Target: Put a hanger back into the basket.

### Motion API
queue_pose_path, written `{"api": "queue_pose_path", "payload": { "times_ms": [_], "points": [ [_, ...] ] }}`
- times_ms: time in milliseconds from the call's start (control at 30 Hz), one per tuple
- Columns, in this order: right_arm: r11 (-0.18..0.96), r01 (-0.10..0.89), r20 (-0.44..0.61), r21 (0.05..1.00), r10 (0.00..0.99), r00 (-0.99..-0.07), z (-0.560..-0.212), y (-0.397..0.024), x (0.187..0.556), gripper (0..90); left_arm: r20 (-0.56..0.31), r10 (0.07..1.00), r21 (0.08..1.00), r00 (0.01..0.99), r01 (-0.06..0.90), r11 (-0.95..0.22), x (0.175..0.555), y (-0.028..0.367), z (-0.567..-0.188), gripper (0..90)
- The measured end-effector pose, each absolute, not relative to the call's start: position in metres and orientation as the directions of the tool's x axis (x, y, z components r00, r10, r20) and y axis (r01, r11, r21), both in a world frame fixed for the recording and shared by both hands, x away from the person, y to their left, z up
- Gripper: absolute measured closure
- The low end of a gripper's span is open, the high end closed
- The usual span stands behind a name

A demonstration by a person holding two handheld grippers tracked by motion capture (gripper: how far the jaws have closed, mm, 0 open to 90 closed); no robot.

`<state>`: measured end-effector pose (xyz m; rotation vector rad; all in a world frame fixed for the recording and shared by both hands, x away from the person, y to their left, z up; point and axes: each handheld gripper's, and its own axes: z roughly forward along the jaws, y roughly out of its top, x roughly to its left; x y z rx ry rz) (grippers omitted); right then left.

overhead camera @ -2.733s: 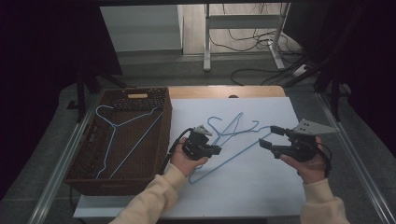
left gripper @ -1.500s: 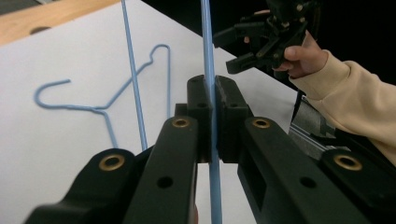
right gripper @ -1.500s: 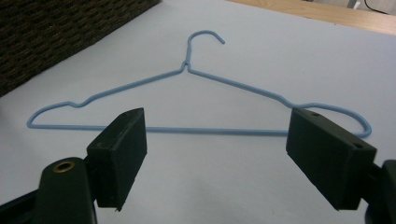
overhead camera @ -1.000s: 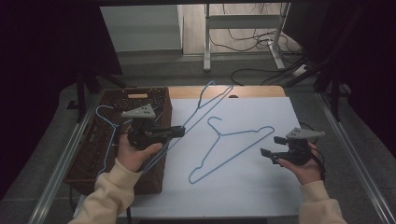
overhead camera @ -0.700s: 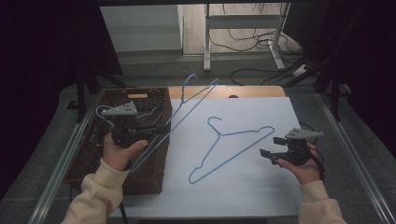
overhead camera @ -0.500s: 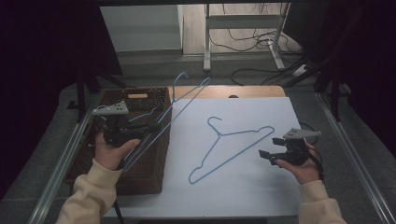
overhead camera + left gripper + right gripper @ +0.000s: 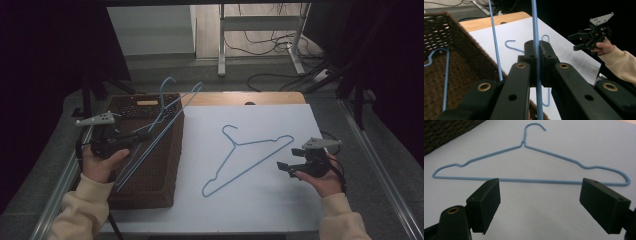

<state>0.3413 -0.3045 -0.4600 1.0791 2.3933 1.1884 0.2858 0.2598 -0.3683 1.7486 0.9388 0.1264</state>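
Nearest the person, the left gripper is held above the near left part of the brown wicker basket, its jaws clamped tight on the wire of a blue wire hanger; in the left gripper view that wire runs straight up between the two pads. The held hanger slants up and away over the basket, its hook above the basket's far rim. Inside the basket a second blue hanger lies on the woven bottom. On the right, the right gripper hovers low over the white sheet that covers the tabletop, its jaws spread wide with nothing between them. Just beyond those jaws a third blue wire hanger lies flat on the sheet, its long straight bar nearest the gripper and its hook pointing away; from above it lies near the middle of the sheet. Farther off, a bare wooden strip of tabletop shows beyond the sheet.
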Motion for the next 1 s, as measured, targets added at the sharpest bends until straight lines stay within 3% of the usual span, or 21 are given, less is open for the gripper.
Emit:
{"api": "queue_pose_path", "payload": {
  "times_ms": [1000],
  "points": [
    [0.398,0.511,0.082,0.762,0.723,-0.686,-0.459,-0.305,0.341,15.9,-0.438,0.690,0.793,0.576,0.609,-0.005,0.286,0.321,-0.413,86.2]
  ]
}}
